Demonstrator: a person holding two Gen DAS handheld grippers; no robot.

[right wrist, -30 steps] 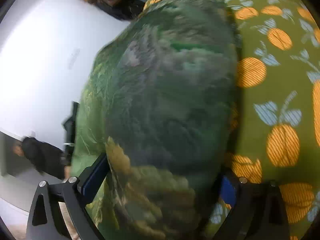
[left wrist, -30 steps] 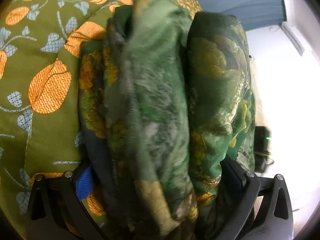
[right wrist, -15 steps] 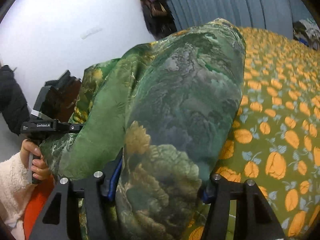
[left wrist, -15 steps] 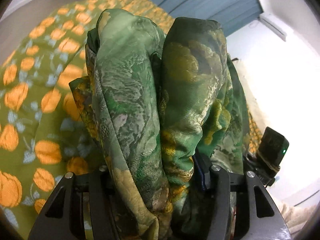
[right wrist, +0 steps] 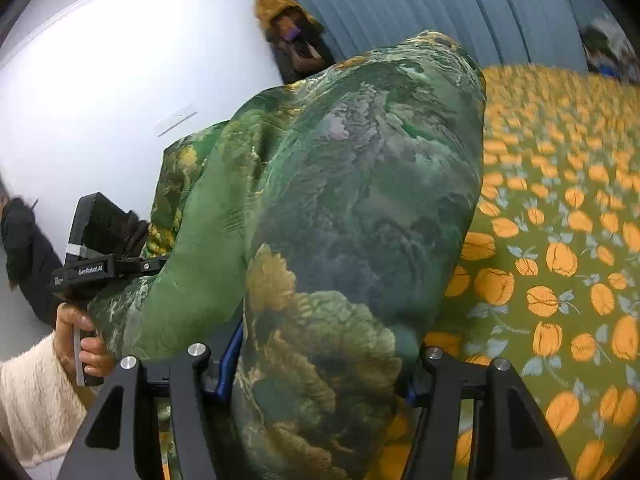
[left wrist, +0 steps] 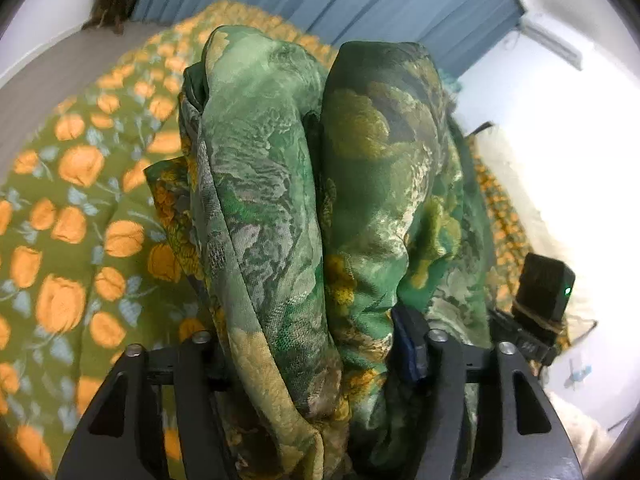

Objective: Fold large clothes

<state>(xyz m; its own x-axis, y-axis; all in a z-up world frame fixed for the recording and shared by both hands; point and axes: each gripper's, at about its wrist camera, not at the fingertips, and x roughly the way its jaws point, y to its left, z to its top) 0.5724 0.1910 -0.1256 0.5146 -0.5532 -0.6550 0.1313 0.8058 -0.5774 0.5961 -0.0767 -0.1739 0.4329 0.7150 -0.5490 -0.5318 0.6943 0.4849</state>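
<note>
Green satin garment with a woven pattern of gold flowers and grey-green scenery [left wrist: 280, 208] fills the middle of both wrist views, bunched in thick folds and raised above an olive-green bedspread printed with orange fruit and pale blue leaves [left wrist: 64, 216]. In the left wrist view the bedspread spreads over the left side, with a strip of grey floor beyond its far edge. Next comes the garment, gathered into two fat rolls that run up from between the black fingers of the left gripper [left wrist: 316, 364]; its jaws are easing apart, yet the cloth is packed between them and the pads press on it, so the left gripper is grasping the garment. Behind hangs a blue pleated curtain [left wrist: 360, 4], and at the far right a small black box with a green light [left wrist: 546, 284] shows against a white wall. In the right wrist view, a hand [right wrist: 80, 340] in a fluffy cream sleeve [right wrist: 32, 400] grips the black handle of the other tool at the far left. The garment [right wrist: 360, 208] drapes from there across the right gripper [right wrist: 320, 364], whose jaws are clenched on a broad fold. To the right lies the bedspread [right wrist: 560, 240].
</note>
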